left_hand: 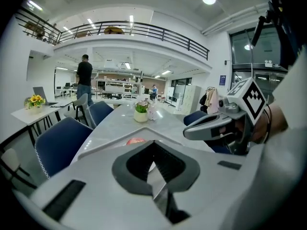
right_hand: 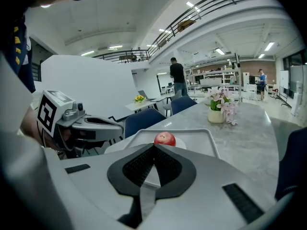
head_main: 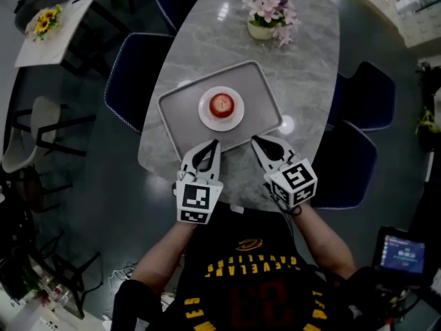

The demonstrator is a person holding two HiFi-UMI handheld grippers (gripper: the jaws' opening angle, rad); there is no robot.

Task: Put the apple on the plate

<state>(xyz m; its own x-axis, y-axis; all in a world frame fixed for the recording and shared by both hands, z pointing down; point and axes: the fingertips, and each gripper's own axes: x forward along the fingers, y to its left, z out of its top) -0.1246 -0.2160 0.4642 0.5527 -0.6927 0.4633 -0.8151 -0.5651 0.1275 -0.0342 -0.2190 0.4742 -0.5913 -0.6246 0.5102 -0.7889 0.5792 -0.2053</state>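
A red apple (head_main: 221, 104) sits on a round white plate (head_main: 205, 111) in a grey rectangular tray (head_main: 179, 113). The left gripper (head_main: 216, 144) and right gripper (head_main: 255, 141) — jaws together, empty — point at it. Pink potted flowers (head_main: 270, 14) stand beyond on the grey marble table (head_main: 310, 67) — blue chairs (head_main: 127, 71) alongside.

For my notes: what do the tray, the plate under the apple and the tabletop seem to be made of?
Tray: probably plastic, matte light grey with a rounded raised rim; coated metal is possible.
Plate: likely glazed ceramic, plain white and smooth; it could be melamine.
Tabletop: polished stone or a stone-look slab, grey veining with sharp lamp reflections.
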